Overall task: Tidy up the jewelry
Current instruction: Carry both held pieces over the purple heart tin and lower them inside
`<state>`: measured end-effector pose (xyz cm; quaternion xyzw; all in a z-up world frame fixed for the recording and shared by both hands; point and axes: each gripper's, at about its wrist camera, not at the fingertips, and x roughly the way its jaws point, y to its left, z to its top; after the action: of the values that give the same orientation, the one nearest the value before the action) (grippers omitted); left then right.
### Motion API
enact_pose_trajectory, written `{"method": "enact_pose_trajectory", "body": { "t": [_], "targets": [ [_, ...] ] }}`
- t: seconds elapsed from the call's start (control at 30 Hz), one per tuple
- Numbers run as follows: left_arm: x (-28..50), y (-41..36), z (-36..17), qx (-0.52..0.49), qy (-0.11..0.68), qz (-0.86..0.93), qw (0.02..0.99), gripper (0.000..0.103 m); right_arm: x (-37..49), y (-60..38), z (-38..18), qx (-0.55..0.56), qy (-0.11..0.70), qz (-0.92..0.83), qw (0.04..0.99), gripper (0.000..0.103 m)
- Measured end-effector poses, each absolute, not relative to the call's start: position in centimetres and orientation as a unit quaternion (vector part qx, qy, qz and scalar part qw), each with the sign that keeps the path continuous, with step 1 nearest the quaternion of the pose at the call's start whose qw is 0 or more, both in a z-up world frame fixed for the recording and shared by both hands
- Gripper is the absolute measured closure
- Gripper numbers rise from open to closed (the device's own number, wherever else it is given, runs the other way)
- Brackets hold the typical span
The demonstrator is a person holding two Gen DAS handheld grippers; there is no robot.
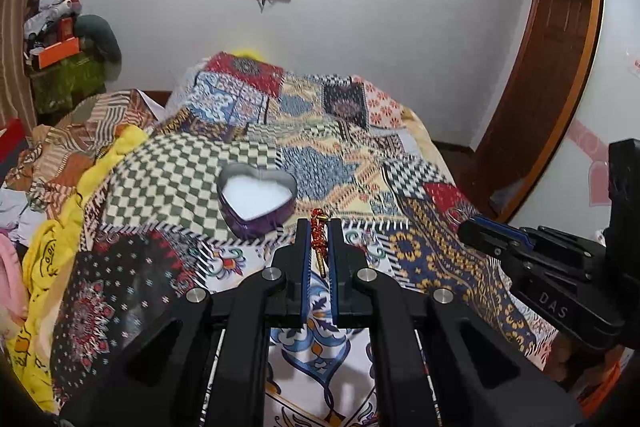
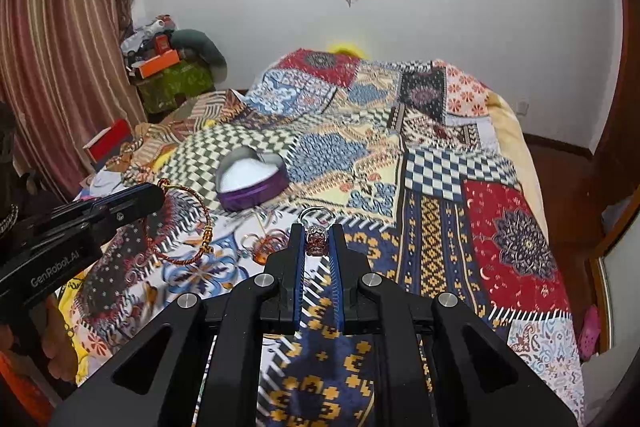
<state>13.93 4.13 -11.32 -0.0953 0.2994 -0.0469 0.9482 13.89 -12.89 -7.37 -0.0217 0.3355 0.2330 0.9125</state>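
A heart-shaped purple tin (image 1: 256,201) with a white lining stands open on the patchwork bed cover; it also shows in the right wrist view (image 2: 252,181). My left gripper (image 1: 320,233) is shut on a red and gold bracelet (image 1: 319,231), just in front and to the right of the tin. In the right wrist view the same bracelet (image 2: 188,223) hangs as a loop from my left gripper (image 2: 154,197). My right gripper (image 2: 318,237) is shut on a silver ring with a dark red stone (image 2: 317,237), held above the cover in front of the tin.
More small jewelry pieces (image 2: 266,245) lie on the cover between the two grippers. The bed (image 2: 440,163) fills the middle, with clothes and a red box (image 2: 108,143) at its left edge. A curtain (image 2: 60,67) hangs left; a wooden door frame (image 1: 560,67) stands right.
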Motion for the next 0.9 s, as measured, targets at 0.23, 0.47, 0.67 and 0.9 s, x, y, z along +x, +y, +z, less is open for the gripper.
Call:
{"method": "enact_pose_trajectory", "body": {
  "t": [0.23,0.47,0.67,0.9],
  "targets": [
    [14.3,6.1,-9.8,-0.095,0.28,-0.034,0.955,0.097,13.8,-12.1,-4.3,-0.028,0.291,0.24,0.926,0.093],
    [15.4,8.0,-9.0,-0.093,0.266,-0.02,0.959,0.097,14.6,-10.7,-3.6,-0.034,0.268,0.244,0.931,0.093],
    [17.0,9.0,-8.8,-0.087,0.26,-0.013,0.962,0.097,16.6,-8.8,-4.3,-0.025,0.275,0.257,0.926,0.093],
    [19.5,9.7,-9.4,-0.084,0.266,-0.007,0.96,0.097,19.1,-6.8,-5.7,-0.031,0.292,0.274,0.916,0.093]
  ]
}}
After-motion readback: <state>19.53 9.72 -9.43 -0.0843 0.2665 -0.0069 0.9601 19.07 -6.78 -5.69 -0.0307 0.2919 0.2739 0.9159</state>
